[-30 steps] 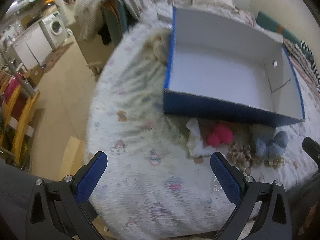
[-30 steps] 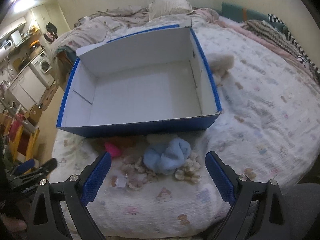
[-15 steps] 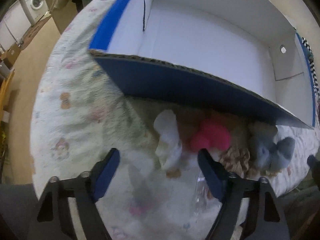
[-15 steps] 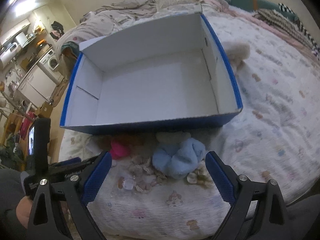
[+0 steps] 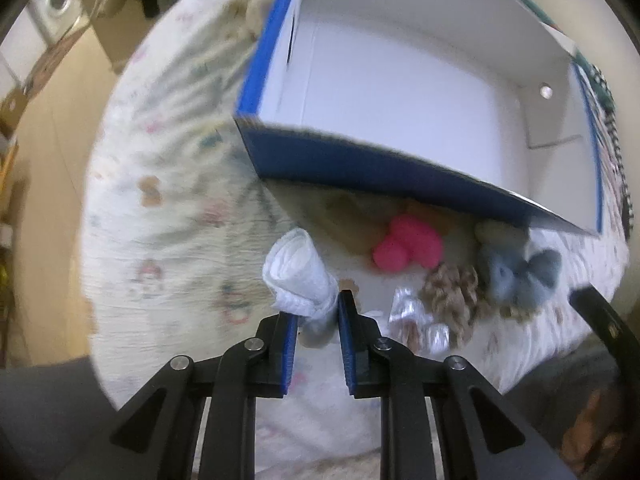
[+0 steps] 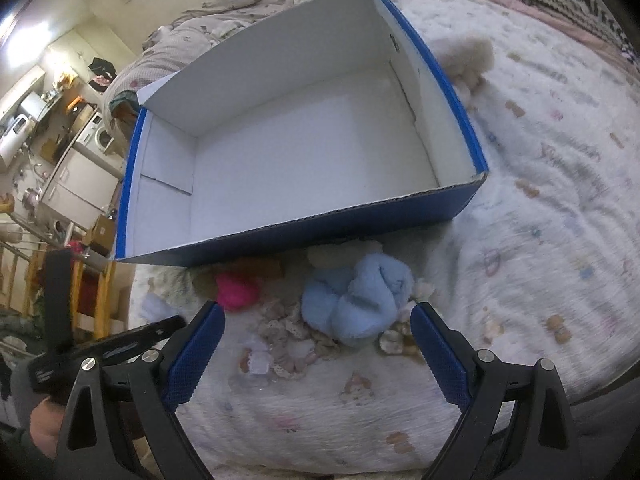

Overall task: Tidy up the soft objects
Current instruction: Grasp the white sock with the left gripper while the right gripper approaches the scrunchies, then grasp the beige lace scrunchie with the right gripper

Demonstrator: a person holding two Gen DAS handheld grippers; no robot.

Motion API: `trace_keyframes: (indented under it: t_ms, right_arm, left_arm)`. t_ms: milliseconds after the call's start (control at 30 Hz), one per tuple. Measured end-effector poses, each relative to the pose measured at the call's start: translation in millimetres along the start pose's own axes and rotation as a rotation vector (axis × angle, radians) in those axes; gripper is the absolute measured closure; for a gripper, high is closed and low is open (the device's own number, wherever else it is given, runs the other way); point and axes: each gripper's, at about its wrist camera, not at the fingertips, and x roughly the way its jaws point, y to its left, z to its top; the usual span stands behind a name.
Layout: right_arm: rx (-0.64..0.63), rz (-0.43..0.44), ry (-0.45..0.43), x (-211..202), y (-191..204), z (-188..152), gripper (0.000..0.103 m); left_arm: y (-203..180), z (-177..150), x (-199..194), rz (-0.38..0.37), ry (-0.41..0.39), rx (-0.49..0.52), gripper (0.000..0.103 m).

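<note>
The left hand-held gripper (image 5: 316,316), wide apart a second ago, has clamped on the white cloth (image 5: 298,276) on the bed (image 5: 168,240) before the empty box (image 5: 400,80), while the right hand-held gripper (image 6: 316,348) stays apart.

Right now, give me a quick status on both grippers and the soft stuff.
Left gripper shut on white rolled cloth. Right gripper open, short of light blue plush. Blue box empty. Nothing in the way.

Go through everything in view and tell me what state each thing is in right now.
Left gripper: shut on the white cloth.
Right gripper: open, holding nothing.
Blue box: open, empty.
Pink toy: loose on bed.
Light blue toy: loose on bed.
</note>
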Motion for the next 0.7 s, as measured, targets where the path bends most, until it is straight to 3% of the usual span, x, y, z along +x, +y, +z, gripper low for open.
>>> trace_keyframes:
  t_ms: [67, 200, 367, 467, 600, 700]
  right_arm:
    - [0.025, 0.024, 0.017, 3.7, -1.4, -0.2, 0.012]
    - [0.093, 0.075, 0.079, 14.4, -7.1, -5.0, 0.018]
    - [0.218, 0.146, 0.19, 32.5, -13.6, -16.0, 0.022]
    - [0.301, 0.13, 0.241, 49.4, -14.9, -24.8, 0.022]
    - [0.421, 0.103, 0.256, 73.7, -10.7, -35.1, 0.022]
    - [0.438, 0.063, 0.245, 86.1, 1.2, -34.8, 0.022]
  left_arm:
    - [-2.1, -1.3, -17.4, 0.02, -0.024, 0.057, 0.085]
    - [-3.6, -0.3, -34.3, 0.06, -0.048, 0.109, 0.085]
    - [2.2, -1.2, -27.4, 0.005, -0.043, 0.072, 0.085]
    - [1.2, -1.1, -22.6, 0.02, -0.065, 0.064, 0.085]
    - [-7.0, -0.6, -18.4, 0.056, -0.076, 0.092, 0.085]
    - [-4.3, 0.3, -17.2, 0.067, -0.076, 0.075, 0.085]
